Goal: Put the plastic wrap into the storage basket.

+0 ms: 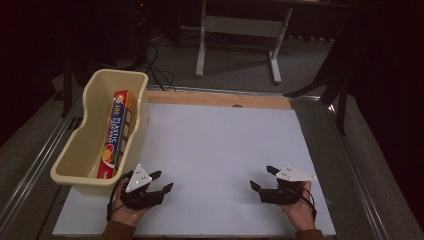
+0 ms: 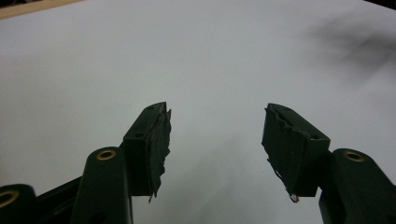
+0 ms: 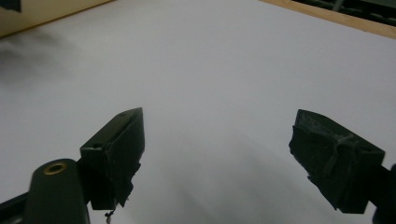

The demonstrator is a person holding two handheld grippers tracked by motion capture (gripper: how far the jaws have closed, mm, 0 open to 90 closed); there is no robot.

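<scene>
White surface: a flat white board (image 1: 220,150) with a bare wooden strip along its far edge carried the scene.
Left hand-held gripper (image 1: 161,182): black, jaws spread wide, nothing between them, low over the near left of the surface.
Right hand-held gripper (image 1: 262,178): black, released, jaws wide apart and empty, over the near right.
Bin: a cream plastic tub (image 1: 75,150) stood at the left edge, just beside the left hand-held gripper.
Box: a long red-and-blue cardboard box (image 1: 116,132) lay inside the tub.

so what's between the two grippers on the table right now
Nothing: in the high view only bare white table lies between the left gripper and right gripper.
</scene>
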